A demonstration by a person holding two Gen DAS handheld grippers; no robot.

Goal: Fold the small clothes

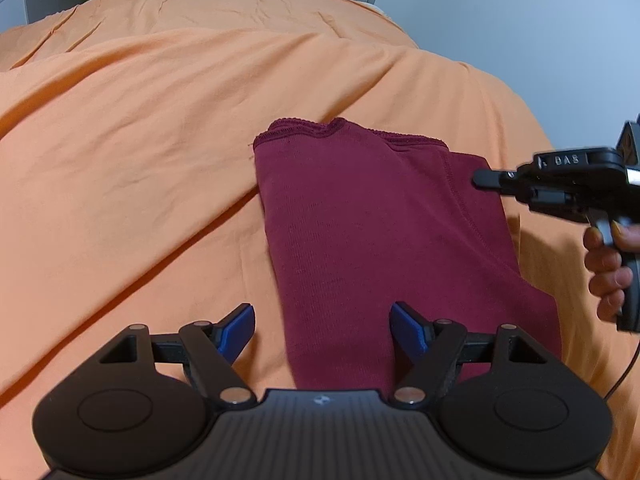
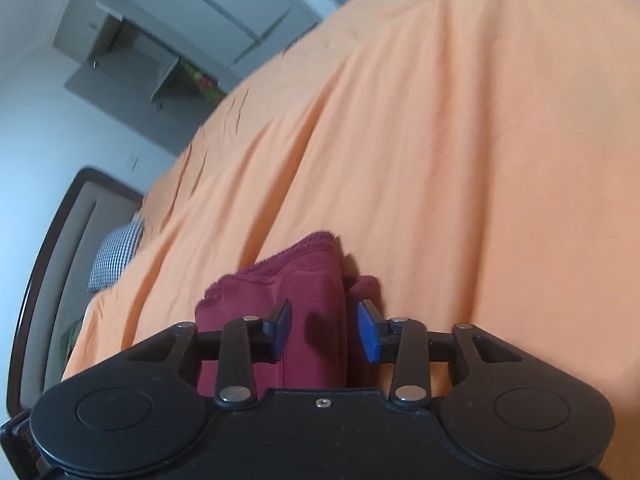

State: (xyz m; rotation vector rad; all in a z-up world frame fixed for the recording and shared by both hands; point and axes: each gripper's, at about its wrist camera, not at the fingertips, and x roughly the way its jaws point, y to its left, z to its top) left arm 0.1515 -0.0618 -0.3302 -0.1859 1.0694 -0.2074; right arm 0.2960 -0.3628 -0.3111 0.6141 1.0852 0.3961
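Two grippers. Left gripper point(image 1: 322, 330), bottom of frame: jaws spread wide, nothing pinched, over near end of maroon garment point(image 1: 372, 224). Right gripper point(image 2: 324, 328): jaws narrowed with a fold of garment between, contact unclear. Garment folded, centre-right on orange sheet point(image 1: 140, 140). Checked cloth point(image 2: 116, 256) far left.

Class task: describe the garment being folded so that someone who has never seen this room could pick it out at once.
Find the bed covered by an orange sheet. On it lies a dark red garment, folded into a long panel. It is the only dark red thing on the orange, with a stitched hem at its far end.
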